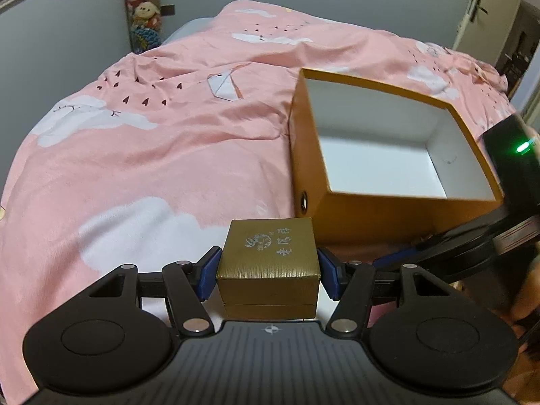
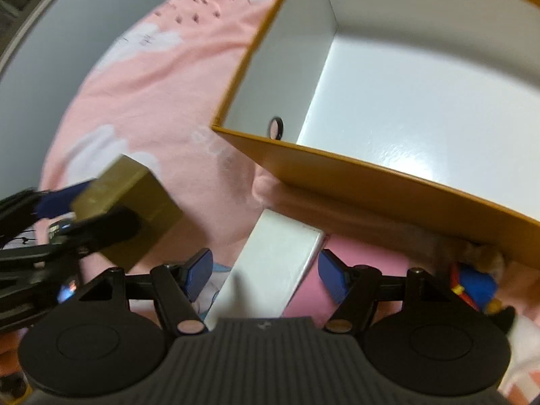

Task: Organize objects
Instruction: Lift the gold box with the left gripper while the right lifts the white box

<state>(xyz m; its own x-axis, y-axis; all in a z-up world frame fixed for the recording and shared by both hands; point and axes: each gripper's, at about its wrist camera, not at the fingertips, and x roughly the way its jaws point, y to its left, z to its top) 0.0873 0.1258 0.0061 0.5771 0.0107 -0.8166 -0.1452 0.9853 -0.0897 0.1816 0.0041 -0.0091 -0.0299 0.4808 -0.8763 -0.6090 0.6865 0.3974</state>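
1. Left gripper (image 1: 268, 278) is clamped on a small gold box (image 1: 268, 263), blue pads flat against both its sides, box lifted off the pink bedspread (image 1: 152, 155).
2. The open orange box (image 1: 398, 216) sits ahead and to the right, near corner just past the gold one. Empty inside, so plenty of room.
3. Right gripper (image 2: 265, 275) straddles a white box (image 2: 273, 263); looks like contact, but I can't tell for sure.
4. Watch the orange rim on the way in.

The small box (image 1: 268, 263) was brushed gold with a pale emblem. The large open box (image 1: 378, 209) was orange outside, white inside. The bed cover (image 1: 152, 155) was pink, printed with white clouds and dark hearts. The tongs' pads (image 1: 210, 271) were blue.
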